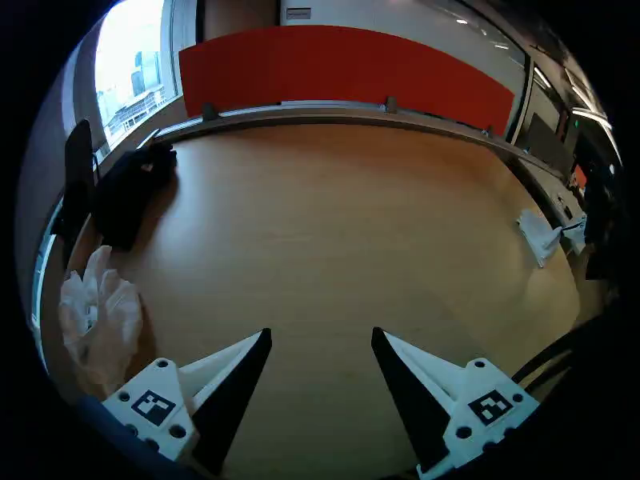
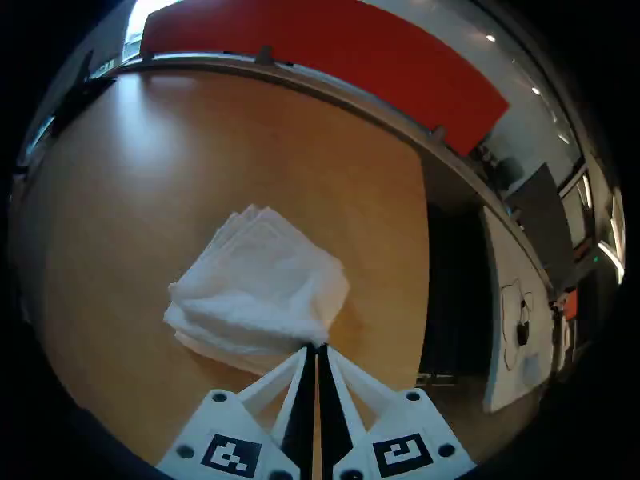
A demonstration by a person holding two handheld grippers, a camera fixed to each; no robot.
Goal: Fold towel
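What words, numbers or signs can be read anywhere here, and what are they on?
Nothing here can be read as text.
The small wall sign above the red partition: too blurred to read.
The square black-and-white markers on the left gripper and on the right gripper: coded patterns, not letters or numbers.
The white towel: plain, no print.

No words or numbers can be read. Black-and-white square markers (image 1: 154, 406) sit on the left gripper (image 1: 321, 332) and the right gripper (image 2: 315, 349). A small wall plaque (image 1: 298, 14) is too small to read.
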